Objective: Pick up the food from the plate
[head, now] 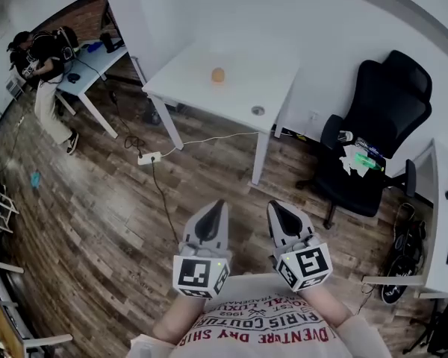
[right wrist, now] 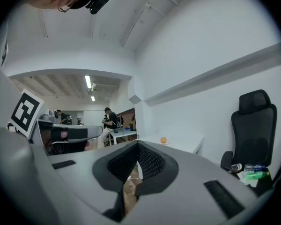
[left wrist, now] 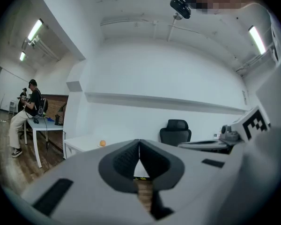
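Lying on table (head: 187, 77), orange food (head: 218, 74), well beyond left hand-held gripper (head: 219, 204), right hand-held gripper (head: 273, 206), both closed, empty

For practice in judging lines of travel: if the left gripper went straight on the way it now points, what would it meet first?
The left gripper has open air ahead, then probably the near edge of the white table, though their relative height is hard to judge.

food (head: 218, 74) on table (head: 181, 80) | chair (head: 375, 136) right of table | person (head: 43, 69) far left
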The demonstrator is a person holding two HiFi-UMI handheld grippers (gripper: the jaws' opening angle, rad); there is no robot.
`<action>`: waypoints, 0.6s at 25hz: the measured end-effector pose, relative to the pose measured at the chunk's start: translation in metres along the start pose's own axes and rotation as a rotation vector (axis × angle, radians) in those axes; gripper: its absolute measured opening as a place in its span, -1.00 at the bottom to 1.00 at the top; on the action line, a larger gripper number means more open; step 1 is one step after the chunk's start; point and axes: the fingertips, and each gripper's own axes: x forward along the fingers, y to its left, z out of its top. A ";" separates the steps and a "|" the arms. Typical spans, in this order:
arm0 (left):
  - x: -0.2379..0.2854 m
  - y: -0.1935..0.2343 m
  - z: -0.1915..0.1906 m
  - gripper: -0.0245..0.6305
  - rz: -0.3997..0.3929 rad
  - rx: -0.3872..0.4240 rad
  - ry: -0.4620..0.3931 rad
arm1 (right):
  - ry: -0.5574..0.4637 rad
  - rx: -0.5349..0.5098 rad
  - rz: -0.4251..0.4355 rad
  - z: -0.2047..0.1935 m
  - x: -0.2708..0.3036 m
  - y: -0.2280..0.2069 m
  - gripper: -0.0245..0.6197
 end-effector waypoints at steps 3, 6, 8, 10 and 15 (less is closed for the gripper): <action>0.004 0.002 -0.003 -0.90 0.007 -0.006 0.007 | 0.010 0.017 -0.007 -0.005 0.003 -0.006 -0.90; 0.008 0.004 -0.008 -0.90 0.013 -0.013 0.018 | 0.025 0.028 -0.008 -0.011 0.006 -0.010 -0.90; 0.010 0.004 -0.012 -0.90 0.014 -0.017 0.027 | 0.032 0.037 -0.011 -0.015 0.007 -0.013 -0.90; 0.013 0.005 -0.016 -0.90 0.013 -0.021 0.038 | 0.041 0.046 -0.013 -0.019 0.010 -0.016 -0.90; 0.027 0.022 -0.016 -0.90 0.010 -0.033 0.056 | 0.070 0.059 -0.012 -0.022 0.032 -0.017 -0.90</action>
